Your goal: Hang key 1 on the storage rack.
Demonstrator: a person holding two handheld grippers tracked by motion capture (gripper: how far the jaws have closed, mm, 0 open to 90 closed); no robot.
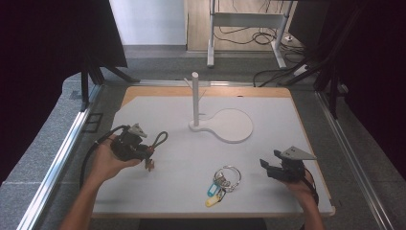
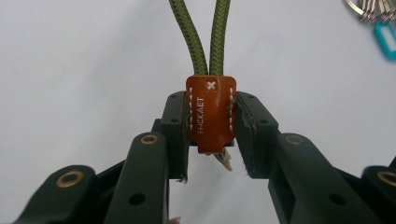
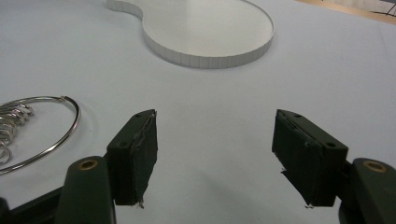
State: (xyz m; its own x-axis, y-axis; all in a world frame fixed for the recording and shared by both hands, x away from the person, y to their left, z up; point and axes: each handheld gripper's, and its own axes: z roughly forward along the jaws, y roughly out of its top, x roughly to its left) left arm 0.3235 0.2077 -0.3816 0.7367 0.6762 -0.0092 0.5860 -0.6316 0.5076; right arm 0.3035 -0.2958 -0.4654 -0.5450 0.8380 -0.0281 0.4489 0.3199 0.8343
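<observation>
Left tongs (image 2: 211, 140): clamped on the brown leather tab (image 2: 211, 114) of a green cord loop (image 2: 205, 35), held above the counter (image 1: 191, 163) at its left side; the loop (image 1: 159, 140) sticks out toward the middle. Right tongs (image 3: 215, 154): jaws wide apart, nothing between them, low over the counter's right side. Key ring bundle (image 1: 225, 178) with blue and yellow tags: lying near the front edge, between the two tongs. White post stand (image 1: 195, 98): upright toward the far side, on its flat rounded base.
</observation>
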